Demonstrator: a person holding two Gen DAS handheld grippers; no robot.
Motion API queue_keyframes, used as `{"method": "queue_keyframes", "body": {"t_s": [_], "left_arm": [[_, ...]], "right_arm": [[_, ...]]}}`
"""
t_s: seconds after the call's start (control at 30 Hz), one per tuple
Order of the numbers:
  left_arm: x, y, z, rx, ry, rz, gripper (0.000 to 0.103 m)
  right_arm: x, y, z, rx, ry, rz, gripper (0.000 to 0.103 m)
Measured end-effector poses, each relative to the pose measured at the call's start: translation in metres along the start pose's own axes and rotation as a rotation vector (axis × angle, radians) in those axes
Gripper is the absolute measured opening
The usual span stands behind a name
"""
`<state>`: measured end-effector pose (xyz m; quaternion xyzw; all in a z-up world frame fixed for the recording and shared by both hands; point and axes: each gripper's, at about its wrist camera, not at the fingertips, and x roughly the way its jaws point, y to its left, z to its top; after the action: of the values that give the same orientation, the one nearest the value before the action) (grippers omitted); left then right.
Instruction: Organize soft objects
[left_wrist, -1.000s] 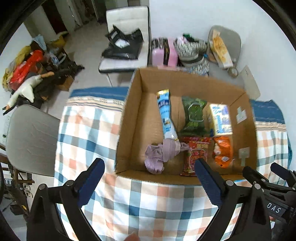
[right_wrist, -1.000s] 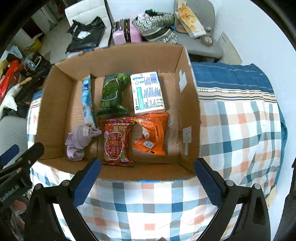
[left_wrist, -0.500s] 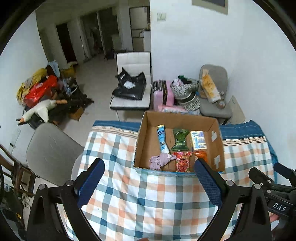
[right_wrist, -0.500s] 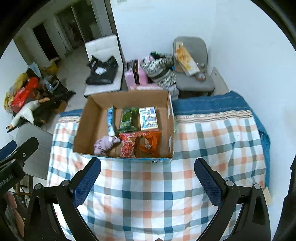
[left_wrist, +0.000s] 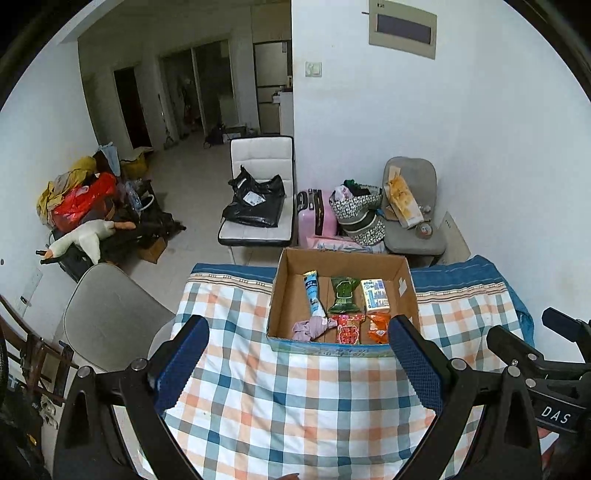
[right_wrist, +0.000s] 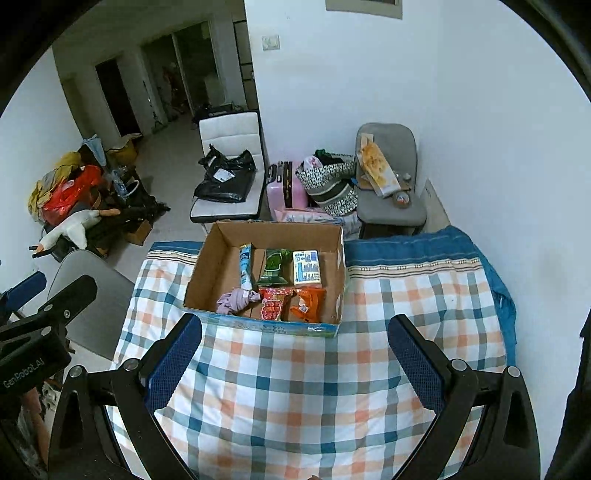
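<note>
An open cardboard box (left_wrist: 284, 291) (right_wrist: 207, 269) sits on the far part of a checked tablecloth (left_wrist: 295, 398) (right_wrist: 295, 387). Inside lie a lilac cloth (left_wrist: 312, 328) (right_wrist: 236, 300), a blue tube pack (left_wrist: 313, 295) (right_wrist: 245, 266), a green pack (left_wrist: 342, 295) (right_wrist: 273, 267), a white-blue pack (left_wrist: 375, 294) (right_wrist: 306, 267), a red snack pack (left_wrist: 347, 328) (right_wrist: 271, 304) and an orange pack (left_wrist: 376, 326) (right_wrist: 308, 304). My left gripper (left_wrist: 297, 354) and right gripper (right_wrist: 295, 350) both stand open and empty, well back from the box and high above the cloth.
A grey chair (left_wrist: 107, 310) stands left of the table. Beyond the box are a white chair with a black bag (left_wrist: 255, 206), a pink suitcase (left_wrist: 317, 218), a patterned bag (left_wrist: 358, 214) and a grey chair (left_wrist: 410, 221). A white wall runs along the right.
Both grippers have pulled back and up from just over the box, so it now looks small and far off. Their jaws stay open; the box contents have not moved.
</note>
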<state>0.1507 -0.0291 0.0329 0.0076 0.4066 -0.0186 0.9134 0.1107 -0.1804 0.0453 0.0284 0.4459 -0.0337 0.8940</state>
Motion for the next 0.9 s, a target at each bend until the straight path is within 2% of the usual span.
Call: {"method": "queue_keyframes", "body": {"t_s": [0.27, 0.9], "left_arm": [[-0.008, -0.003, -0.004, 0.003, 0.001, -0.003, 0.099], [-0.007, -0.008, -0.007, 0.007, 0.022, -0.004, 0.099]], "right_arm": [[-0.021, -0.001, -0.001, 0.0, -0.029, -0.003, 0.102], [-0.019, -0.001, -0.003, -0.001, -0.026, -0.011, 0.102]]}}
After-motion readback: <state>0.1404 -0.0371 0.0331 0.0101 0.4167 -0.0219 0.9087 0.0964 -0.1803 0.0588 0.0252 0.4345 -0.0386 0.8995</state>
